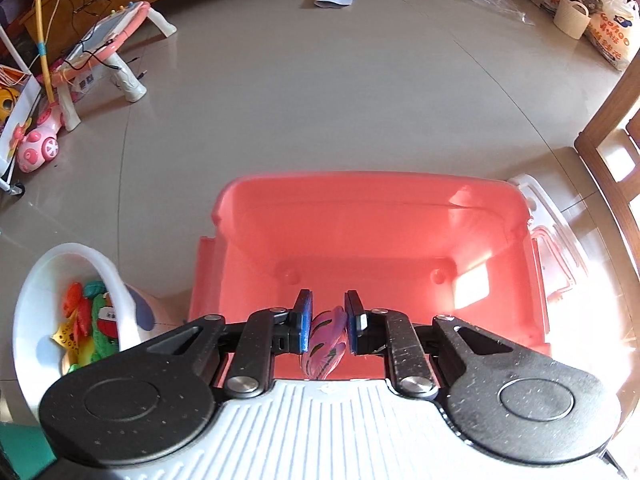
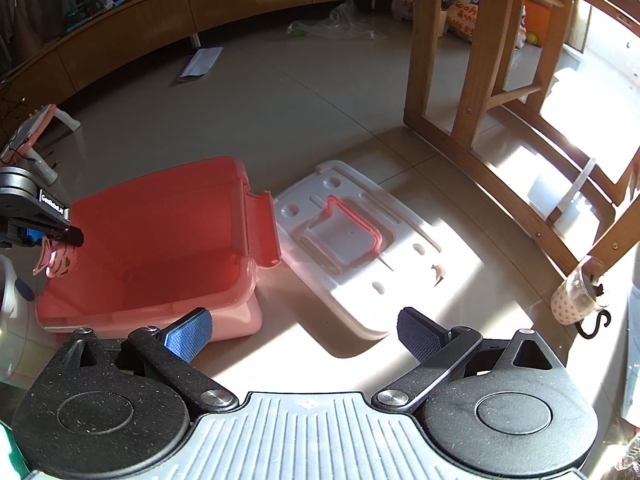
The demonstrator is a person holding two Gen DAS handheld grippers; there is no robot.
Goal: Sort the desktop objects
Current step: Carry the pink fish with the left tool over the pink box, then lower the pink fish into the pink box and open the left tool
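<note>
The left claw (image 1: pixel 328 326) pinches a flat pink striped fish toy (image 1: pixel 325 343) between its blue ridged pads, above the near edge of a smooth pink plastic bin (image 1: pixel 360 232). The right claw (image 2: pixel 304 330) is spread wide and holds nothing, over the glossy floor (image 2: pixel 280 120) beside the bin's white moulded lid (image 2: pixel 352 240).

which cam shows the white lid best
The right wrist view: the white lid lies in full sight on the floor beside the pink bin, red seal visible. The left wrist view catches only its edge behind the bin's right wall.
</note>
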